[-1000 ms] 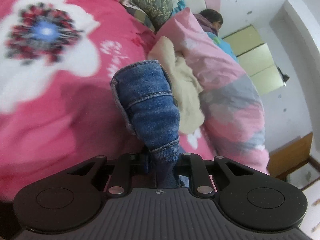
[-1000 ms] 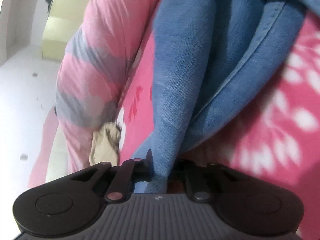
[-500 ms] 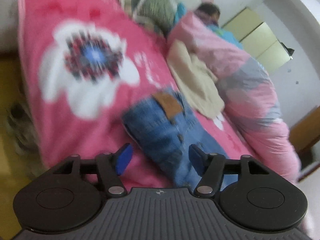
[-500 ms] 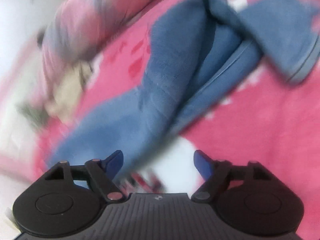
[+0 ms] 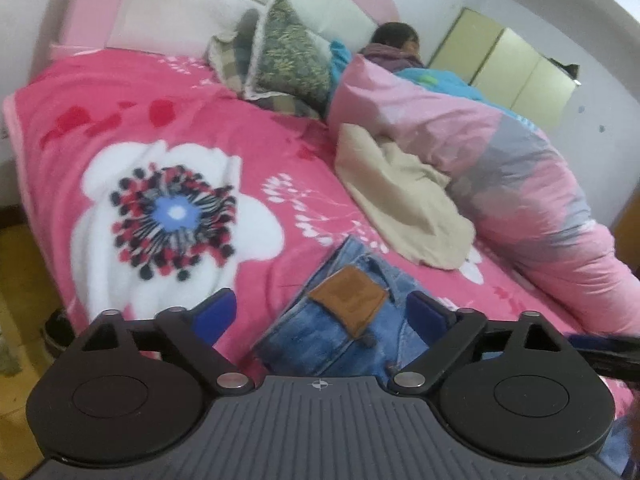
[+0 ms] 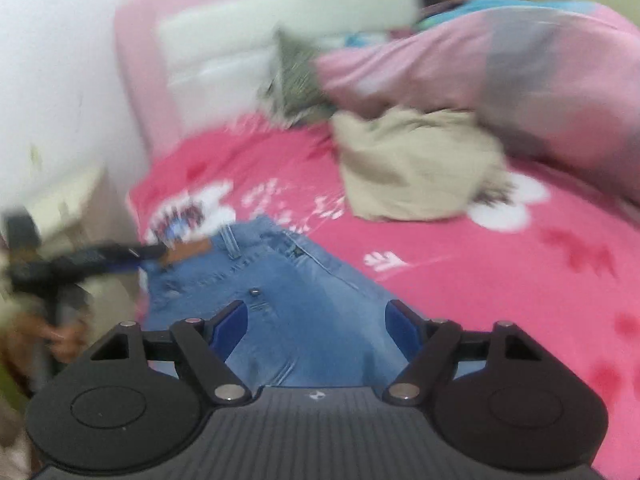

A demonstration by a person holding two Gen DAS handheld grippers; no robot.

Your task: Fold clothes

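Both claws look the same: left claw [image 5: 322,314] and right claw [image 6: 316,326] have blue pads, black linkage arms, silver pivot screws and ribbed grey housing.

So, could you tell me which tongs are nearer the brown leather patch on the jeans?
Left. The left tongs straddle the brown leather patch; the right tongs hover above the blue denim jeans, farther along.

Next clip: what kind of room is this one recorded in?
A home bedroom, most likely. The jeans lie on a bed with a pink flowered blanket, a padded headboard and cushions behind, and a person lies under a quilt.
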